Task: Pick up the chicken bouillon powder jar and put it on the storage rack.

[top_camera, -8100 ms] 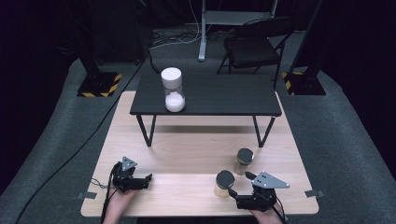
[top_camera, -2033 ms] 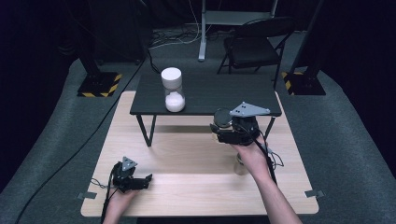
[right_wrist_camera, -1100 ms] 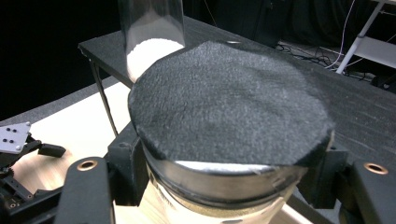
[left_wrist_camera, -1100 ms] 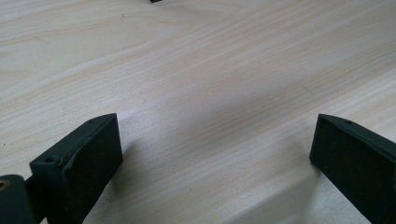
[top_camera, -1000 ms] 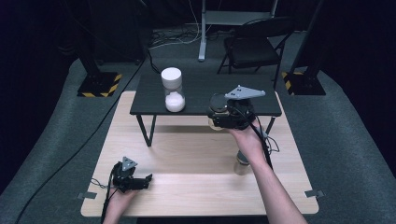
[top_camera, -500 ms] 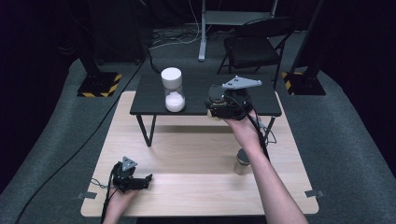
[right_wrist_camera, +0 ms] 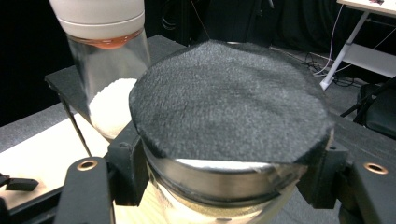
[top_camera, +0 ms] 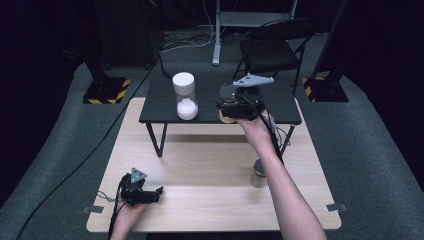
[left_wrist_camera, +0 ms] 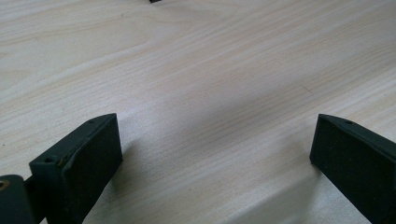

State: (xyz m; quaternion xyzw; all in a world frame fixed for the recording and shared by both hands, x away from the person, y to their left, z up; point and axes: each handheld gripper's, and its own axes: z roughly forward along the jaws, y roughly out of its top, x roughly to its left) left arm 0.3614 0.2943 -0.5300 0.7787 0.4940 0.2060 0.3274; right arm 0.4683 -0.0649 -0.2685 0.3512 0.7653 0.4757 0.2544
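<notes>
two grippers: right gripper [right_wrist_camera: 233, 186] pinching black-lidded jar [right_wrist_camera: 229, 116], left gripper [left_wrist_camera: 215, 158] jaws spread

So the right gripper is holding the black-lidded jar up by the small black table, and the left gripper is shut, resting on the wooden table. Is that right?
Not quite: the left gripper is open. The left gripper view shows its jaws standing wide apart over bare wooden table, nothing between them. The rest holds: the right gripper is clamped on the black-lidded jar at the small black table.

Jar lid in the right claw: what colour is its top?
Black, felt-like; clearest in the right gripper view on the jar lid.
</notes>
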